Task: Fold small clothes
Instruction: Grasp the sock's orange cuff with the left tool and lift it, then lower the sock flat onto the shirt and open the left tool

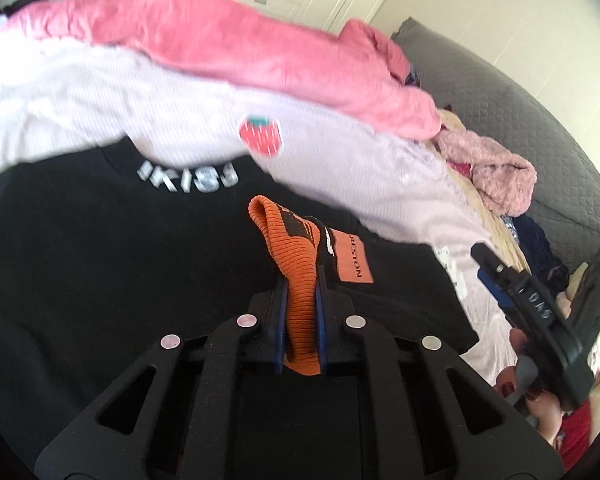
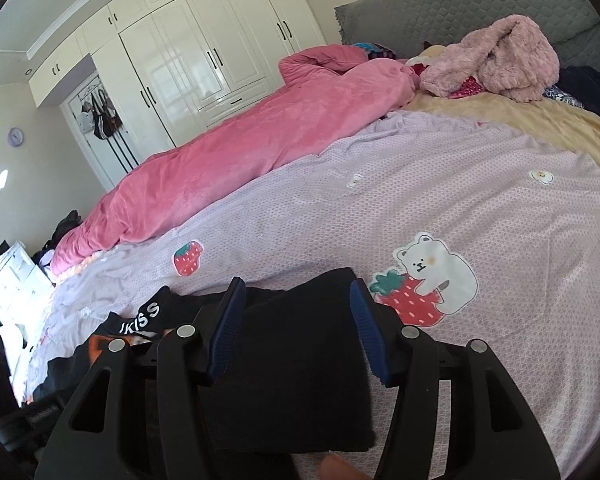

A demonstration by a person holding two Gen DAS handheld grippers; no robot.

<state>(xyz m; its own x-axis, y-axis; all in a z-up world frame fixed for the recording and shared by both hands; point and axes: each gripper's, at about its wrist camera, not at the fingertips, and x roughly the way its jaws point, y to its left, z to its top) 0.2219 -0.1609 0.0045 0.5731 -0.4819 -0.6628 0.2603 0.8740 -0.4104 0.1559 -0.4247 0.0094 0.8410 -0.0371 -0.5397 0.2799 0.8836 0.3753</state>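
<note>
1. The setting is a bedroom: a white wardrobe (image 2: 204, 56) with dark handles fills the far wall, and a bed (image 2: 420, 208) covered in a lilac sheet printed with strawberries and a white bear takes up most of both views.
2. A long pink blanket (image 2: 236, 160) lies bunched along the far side of the bed, and a fluffy pale-pink garment (image 2: 500, 64) sits in a heap near the grey quilted headboard (image 2: 480, 4).
3. A black top (image 1: 100, 260) with silver letters at its neckline lies spread on the sheet in front of both claws.
4. The left claw (image 1: 300, 280) is clamped on the orange ribbed cuff (image 1: 292, 248) of the top's sleeve, the knit pinched between its blue pads and standing up out of them.
5. An orange patch (image 1: 354, 258) with dark lettering shows on the black cloth just beside that cuff.
6. The right claw (image 2: 296, 292) is spread wide, its blue pads either side of a folded part of the black top, touching nothing that can be seen.
7. In the left view the right claw appears at the right edge, over the lilac sheet, held by a hand (image 1: 536, 396) with dark red nails.
</note>
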